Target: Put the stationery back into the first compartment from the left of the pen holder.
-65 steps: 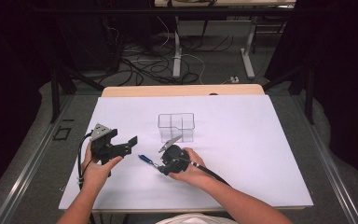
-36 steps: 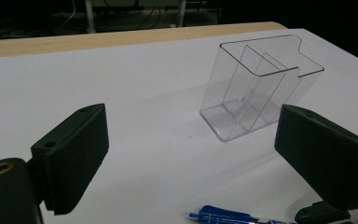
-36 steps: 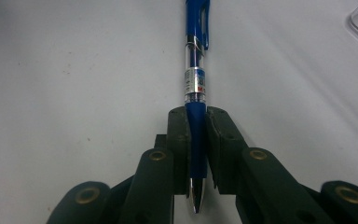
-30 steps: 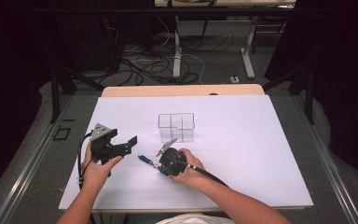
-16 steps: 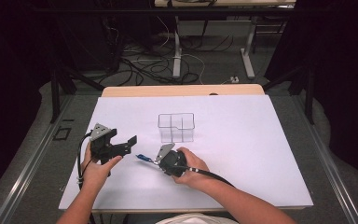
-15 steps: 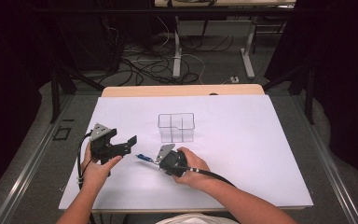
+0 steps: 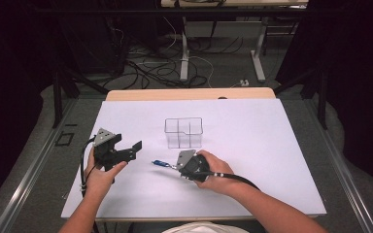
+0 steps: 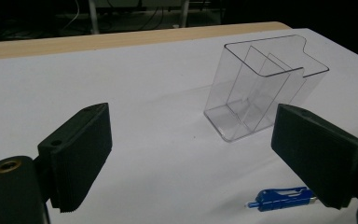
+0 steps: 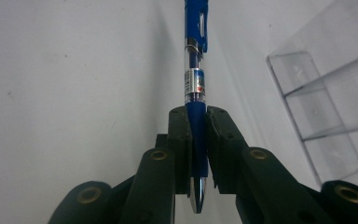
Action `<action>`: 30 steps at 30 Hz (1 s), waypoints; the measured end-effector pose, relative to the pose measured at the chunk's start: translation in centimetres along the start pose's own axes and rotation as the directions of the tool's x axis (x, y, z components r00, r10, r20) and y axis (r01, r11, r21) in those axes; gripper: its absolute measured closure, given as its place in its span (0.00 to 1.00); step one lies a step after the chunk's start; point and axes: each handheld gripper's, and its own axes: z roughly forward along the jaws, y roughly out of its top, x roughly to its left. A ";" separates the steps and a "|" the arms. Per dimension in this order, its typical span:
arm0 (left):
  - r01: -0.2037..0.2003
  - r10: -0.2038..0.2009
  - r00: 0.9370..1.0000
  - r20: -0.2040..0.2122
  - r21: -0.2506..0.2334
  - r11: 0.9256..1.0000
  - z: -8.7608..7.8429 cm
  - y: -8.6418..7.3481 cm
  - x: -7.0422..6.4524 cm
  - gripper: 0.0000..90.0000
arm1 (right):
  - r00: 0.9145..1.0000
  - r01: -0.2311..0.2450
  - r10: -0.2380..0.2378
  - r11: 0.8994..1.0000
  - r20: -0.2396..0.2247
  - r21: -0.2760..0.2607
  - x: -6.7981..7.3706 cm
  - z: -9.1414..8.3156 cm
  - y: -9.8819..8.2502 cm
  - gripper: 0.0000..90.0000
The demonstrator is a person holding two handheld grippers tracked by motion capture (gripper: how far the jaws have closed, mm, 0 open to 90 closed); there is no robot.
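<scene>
A blue pen (image 9: 196,74) with a clear barrel lies low over the white table, pinched at its blue grip by my right gripper (image 9: 197,122), which is shut on it. In the high view the pen (image 7: 160,163) sticks out leftward from the right gripper (image 7: 175,166). Its clip end (image 8: 282,197) shows in the left gripper view. My left gripper (image 7: 135,149) is held open above the table's left part, nothing between its pads (image 8: 81,154). A clear divided plastic holder (image 7: 183,132) stands upright just beyond the pen.
White paper (image 7: 252,141) covers the wooden table (image 7: 189,93). A cable (image 7: 235,178) trails from the right gripper along the person's forearm. Dark floor with cables and desk legs lies beyond the far edge.
The right gripper has shifted slightly toward the person and to the right, taking the pen with it. The left gripper has stayed in place.
</scene>
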 end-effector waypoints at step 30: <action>-0.088 0.088 0.996 -0.026 0.022 0.996 0.3 0.0 -0.8 0.17 | 0.903 0.380 -0.386 0.922 0.187 0.070 -0.5 -4.8 -2.5 0.90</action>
